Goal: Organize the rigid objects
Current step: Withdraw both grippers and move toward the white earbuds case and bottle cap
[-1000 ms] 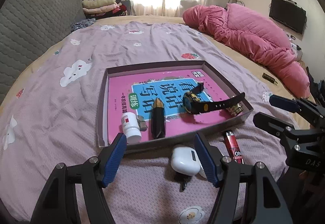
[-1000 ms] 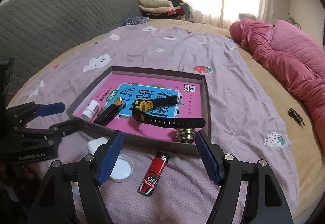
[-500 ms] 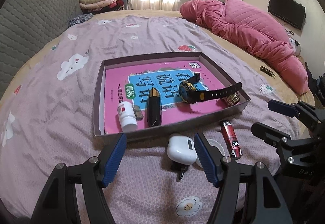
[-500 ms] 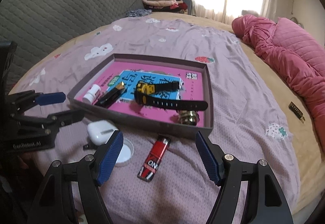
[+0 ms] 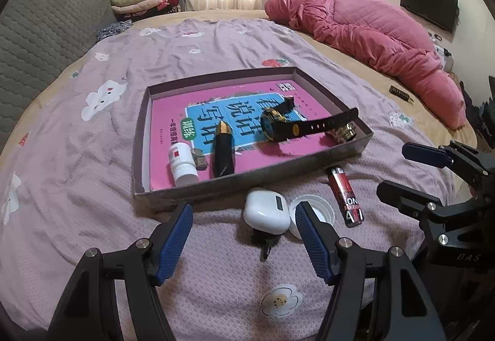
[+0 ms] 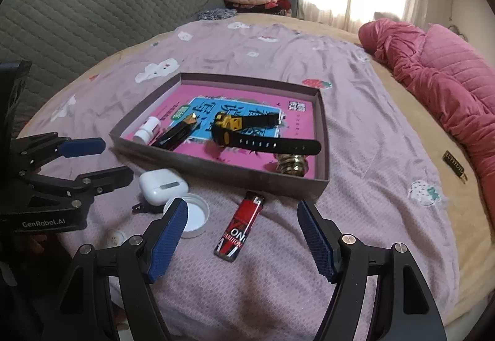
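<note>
A shallow brown box (image 5: 140,137) (image 6: 216,169) on the bed holds a pink book, a black and yellow watch (image 5: 280,124) (image 6: 230,127), a black lipstick tube (image 5: 223,152) (image 6: 178,135), a small white bottle (image 5: 182,163) (image 6: 147,130) and a gold ring-shaped piece (image 5: 343,134) (image 6: 292,164). In front of the box lie a white earbud case (image 5: 266,211) (image 6: 162,186), a white lid (image 5: 321,211) (image 6: 195,214) and a red lighter (image 5: 346,197) (image 6: 243,225). My left gripper (image 5: 244,225) (image 6: 92,160) is open just short of the case. My right gripper (image 6: 241,228) (image 5: 402,169) is open above the lighter.
The purple bedspread (image 5: 92,155) covers the bed, with a pink quilt (image 5: 371,31) heaped at the far right. A grey padded headboard (image 6: 92,16) stands at the left. A small dark clip (image 5: 266,243) lies under the case, and a dark tag (image 6: 454,163) lies near the quilt.
Both grippers have drawn back slightly from the box, so the case, lid and lighter sit higher in each view. Jaws stayed open; no object moved.
</note>
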`<state>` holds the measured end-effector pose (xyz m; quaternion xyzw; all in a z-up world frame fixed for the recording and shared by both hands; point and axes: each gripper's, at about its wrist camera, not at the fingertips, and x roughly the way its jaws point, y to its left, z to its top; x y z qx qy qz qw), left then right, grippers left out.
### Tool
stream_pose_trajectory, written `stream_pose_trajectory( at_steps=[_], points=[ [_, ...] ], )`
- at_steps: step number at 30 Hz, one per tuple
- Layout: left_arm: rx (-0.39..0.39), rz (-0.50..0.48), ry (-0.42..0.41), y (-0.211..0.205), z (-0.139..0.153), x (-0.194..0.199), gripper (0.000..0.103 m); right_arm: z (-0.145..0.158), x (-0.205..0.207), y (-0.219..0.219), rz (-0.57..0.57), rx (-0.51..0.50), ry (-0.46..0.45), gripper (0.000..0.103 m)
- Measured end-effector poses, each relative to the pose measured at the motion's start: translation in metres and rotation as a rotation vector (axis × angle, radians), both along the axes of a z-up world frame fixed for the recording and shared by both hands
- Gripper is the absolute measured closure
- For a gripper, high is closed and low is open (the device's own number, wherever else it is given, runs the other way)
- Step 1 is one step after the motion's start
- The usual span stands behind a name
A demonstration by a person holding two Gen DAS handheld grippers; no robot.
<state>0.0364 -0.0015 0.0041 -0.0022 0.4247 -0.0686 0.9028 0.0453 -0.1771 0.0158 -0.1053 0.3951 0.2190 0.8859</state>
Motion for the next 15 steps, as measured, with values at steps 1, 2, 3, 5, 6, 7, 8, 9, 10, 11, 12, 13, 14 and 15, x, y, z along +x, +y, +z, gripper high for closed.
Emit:
stream_pose_trajectory(
  at_steps=[1, 2, 3, 5, 6, 7, 8, 9, 10, 11, 12, 13, 14, 15],
  points=[
    [0.005, -0.008, 0.003, -0.002, -0.001, 0.0, 0.035, -0.001, -0.001, 0.0, 0.005, 0.002, 0.006, 0.028],
    [0.008, -0.014, 0.006, -0.003, -0.002, 0.0, 0.035, -0.002, -0.001, 0.001, 0.009, 0.003, 0.009, 0.028],
    [0.009, -0.019, 0.009, -0.004, -0.004, 0.0, 0.035, -0.003, -0.002, 0.002, 0.017, 0.004, 0.013, 0.028],
    [0.005, -0.03, 0.024, -0.006, -0.008, 0.001, 0.035, -0.005, -0.003, 0.004, 0.031, -0.001, 0.021, 0.028],
    [0.004, -0.035, 0.033, -0.006, -0.01, 0.002, 0.035, -0.006, -0.004, 0.005, 0.038, -0.006, 0.023, 0.028],
    [0.005, -0.037, 0.038, -0.007, -0.011, 0.002, 0.035, -0.007, -0.005, 0.007, 0.045, -0.011, 0.025, 0.028],
    [0.008, -0.041, 0.043, -0.008, -0.013, 0.003, 0.035, -0.009, -0.005, 0.009, 0.053, -0.017, 0.031, 0.028],
    [0.01, -0.044, 0.045, -0.009, -0.014, 0.003, 0.035, -0.01, -0.005, 0.009, 0.058, -0.022, 0.035, 0.028],
    [0.01, -0.047, 0.048, -0.01, -0.015, 0.004, 0.035, -0.012, -0.005, 0.011, 0.062, -0.027, 0.038, 0.028],
    [0.011, -0.051, 0.05, -0.011, -0.016, 0.004, 0.035, -0.013, -0.005, 0.012, 0.067, -0.033, 0.043, 0.028],
    [0.011, -0.053, 0.052, -0.011, -0.016, 0.005, 0.035, -0.015, -0.004, 0.013, 0.071, -0.038, 0.048, 0.028],
    [0.012, -0.055, 0.055, -0.012, -0.018, 0.006, 0.035, -0.017, -0.004, 0.014, 0.075, -0.044, 0.054, 0.028],
    [0.014, -0.057, 0.059, -0.012, -0.019, 0.007, 0.035, -0.019, -0.004, 0.016, 0.08, -0.049, 0.059, 0.028],
    [0.017, -0.059, 0.062, -0.013, -0.02, 0.008, 0.035, -0.02, -0.004, 0.016, 0.083, -0.054, 0.061, 0.028]
  ],
)
